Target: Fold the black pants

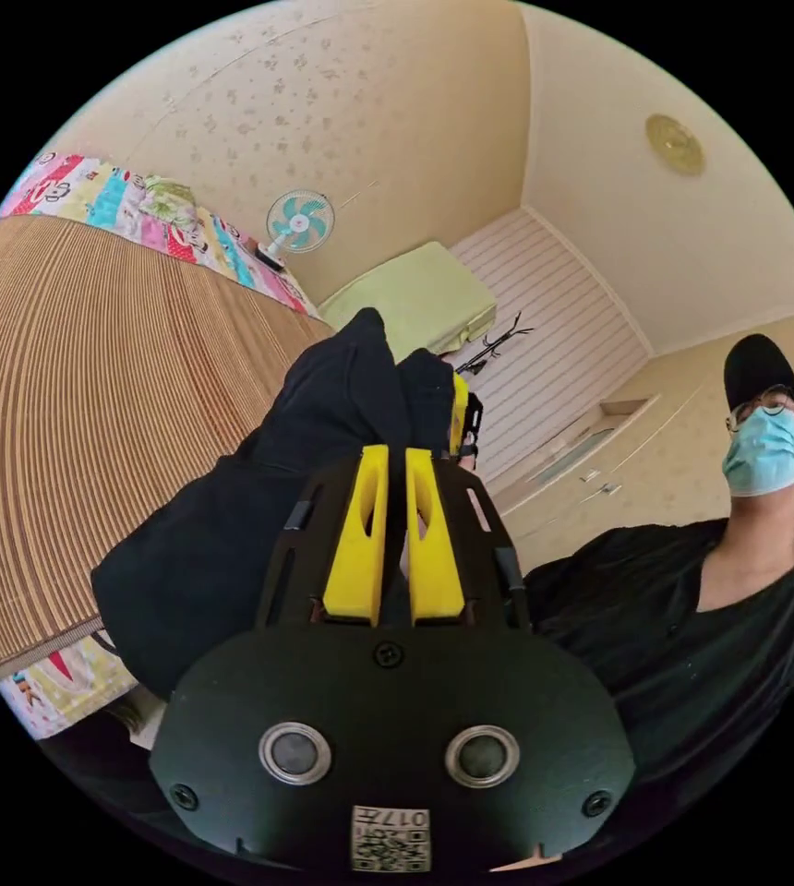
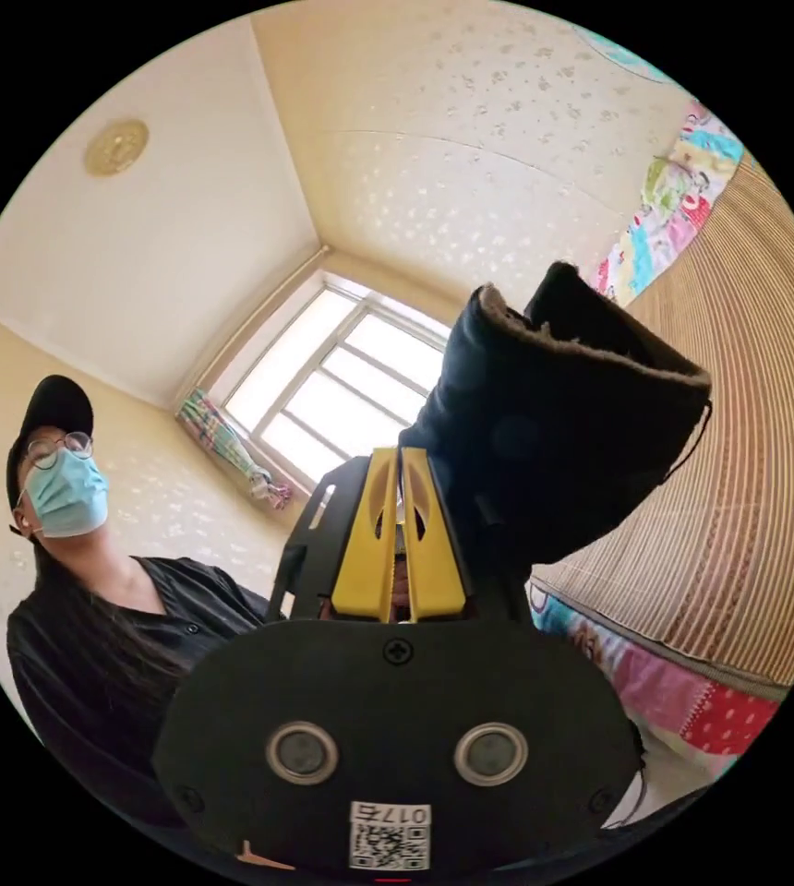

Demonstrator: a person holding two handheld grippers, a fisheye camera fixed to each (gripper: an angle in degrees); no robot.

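L view, nearest: your left claw (image 1: pixel 395 454), yellow jaws nearly together, clenched on a bunch of the black pants (image 1: pixel 231 535). Cloth runs up between the jaws and spills past the tips, rest hanging down toward the woven mat (image 1: pixel 74 397) on the bed. Just past the tips, a bit of the other claw's yellow jaw (image 1: pixel 460 406) pokes out beside the same fabric, so both claws sit close on the pants.

R view, nearest: your right claw (image 2: pixel 401 457), jaws close w/ only a thin slit, clamped on the pants (image 2: pixel 563 434); a thick folded wad stands above and beside the tips, lighter inner lining showing along the top edge.

Mid: you, the person (image 1: pixel 692 591), in a black top, cap, mask, leaning in beside both claws.

Under the mat, a patchwork quilt (image 2: pixel 683 683) w/ pink and red squares along the bed edge.

Far, L view: small fan (image 1: pixel 299 221) at the bed's far side, green-covered piece (image 1: pixel 415 295) by the wall, coat rack (image 1: pixel 499 341), round ceiling fitting (image 1: pixel 675 144). Far, R view: window (image 2: pixel 332 388) w/ a patterned curtain (image 2: pixel 231 452) tied at one side.
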